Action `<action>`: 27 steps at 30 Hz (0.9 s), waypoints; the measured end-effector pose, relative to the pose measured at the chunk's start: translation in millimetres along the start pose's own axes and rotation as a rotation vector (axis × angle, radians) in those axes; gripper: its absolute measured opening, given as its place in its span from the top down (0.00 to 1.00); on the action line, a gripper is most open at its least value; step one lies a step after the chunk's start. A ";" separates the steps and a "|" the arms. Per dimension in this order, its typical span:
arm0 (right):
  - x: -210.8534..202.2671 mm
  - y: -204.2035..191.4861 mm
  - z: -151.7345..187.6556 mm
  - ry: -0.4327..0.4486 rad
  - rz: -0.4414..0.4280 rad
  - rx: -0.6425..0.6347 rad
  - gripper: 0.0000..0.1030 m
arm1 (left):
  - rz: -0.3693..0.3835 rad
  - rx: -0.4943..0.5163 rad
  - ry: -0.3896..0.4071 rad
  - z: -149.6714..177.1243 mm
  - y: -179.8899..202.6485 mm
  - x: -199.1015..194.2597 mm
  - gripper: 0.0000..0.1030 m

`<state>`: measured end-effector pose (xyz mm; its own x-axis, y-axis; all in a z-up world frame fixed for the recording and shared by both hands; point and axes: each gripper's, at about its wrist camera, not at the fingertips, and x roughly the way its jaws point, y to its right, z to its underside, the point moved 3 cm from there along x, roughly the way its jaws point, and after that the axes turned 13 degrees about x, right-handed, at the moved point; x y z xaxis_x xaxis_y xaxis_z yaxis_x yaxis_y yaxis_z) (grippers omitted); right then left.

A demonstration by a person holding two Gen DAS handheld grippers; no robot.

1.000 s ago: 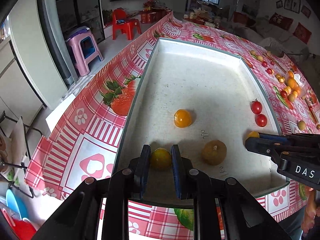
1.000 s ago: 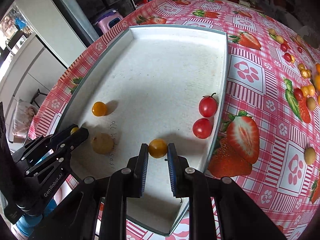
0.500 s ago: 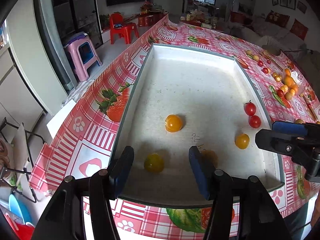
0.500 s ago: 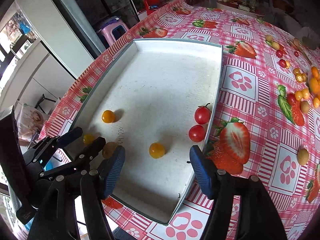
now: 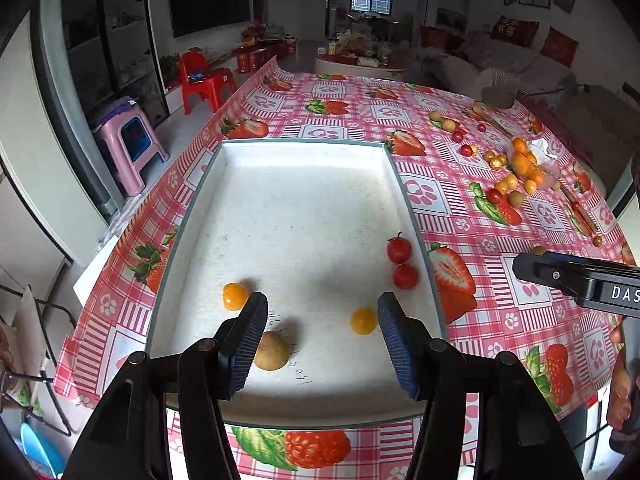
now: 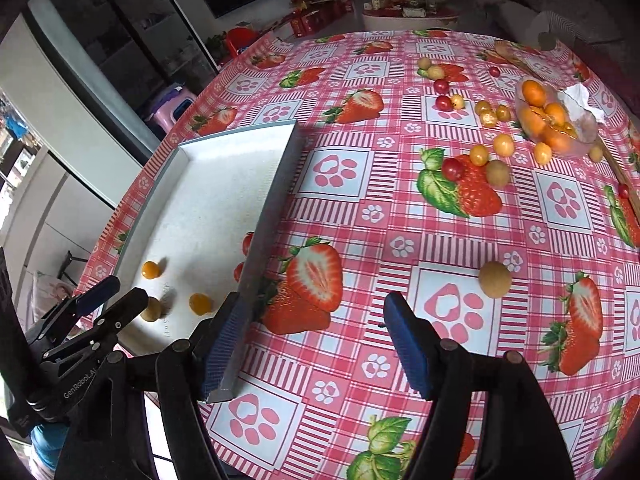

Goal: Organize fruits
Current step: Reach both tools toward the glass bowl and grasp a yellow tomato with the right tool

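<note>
A white tray (image 5: 200,184) with a grey rim lies on the strawberry tablecloth. It holds two orange fruits (image 5: 235,296) (image 5: 363,320), a brown fruit (image 5: 272,350) and two red tomatoes (image 5: 399,250). My left gripper (image 5: 320,340) hovers open above the tray's near end, nothing between its fingers. My right gripper (image 6: 312,344) is over the tablecloth just right of the tray's wall (image 6: 280,184). Its jaws are opening and hold nothing. A brown fruit (image 6: 495,279) lies on the cloth ahead of it, to the right.
Several loose tomatoes, yellow and brown fruits (image 6: 480,156) are scattered over the far right of the table. A clear bag of orange fruits (image 6: 548,124) sits among them. Beyond the table's left edge stand a pink stool (image 5: 132,140) and a red chair (image 5: 204,80).
Both grippers opened and let go of their small fruits, which now lie in the tray. Both pulled back and up; the right one swung right, out over the tablecloth.
</note>
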<state>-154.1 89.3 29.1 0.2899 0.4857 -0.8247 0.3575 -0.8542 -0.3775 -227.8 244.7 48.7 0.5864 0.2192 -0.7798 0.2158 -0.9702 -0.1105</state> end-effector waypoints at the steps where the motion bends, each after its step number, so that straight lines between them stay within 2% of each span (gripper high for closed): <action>1: -2.9 10.1 -1.8 0.007 0.006 0.019 0.27 | 0.008 0.019 0.004 -5.1 9.1 -1.4 0.43; 7: -20.4 70.5 -17.8 0.056 0.049 0.136 0.27 | 0.071 0.105 0.014 -39.2 60.3 -1.9 0.43; 13: -42.6 124.2 -50.2 0.116 0.094 0.227 0.27 | 0.112 0.162 0.025 -76.7 105.2 10.1 0.43; 19: -38.3 166.8 -80.5 0.137 0.145 0.293 0.27 | 0.134 0.176 -0.031 -101.7 138.1 55.7 0.43; 27: -1.2 200.1 -102.7 0.167 0.170 0.375 0.27 | 0.134 0.138 -0.081 -125.8 154.6 118.5 0.43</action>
<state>8.3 -63.2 -2.2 0.4674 0.3296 -0.8203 -0.0459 -0.9176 -0.3949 -26.7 133.8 16.8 0.5369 0.0837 -0.8395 0.0276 -0.9963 -0.0817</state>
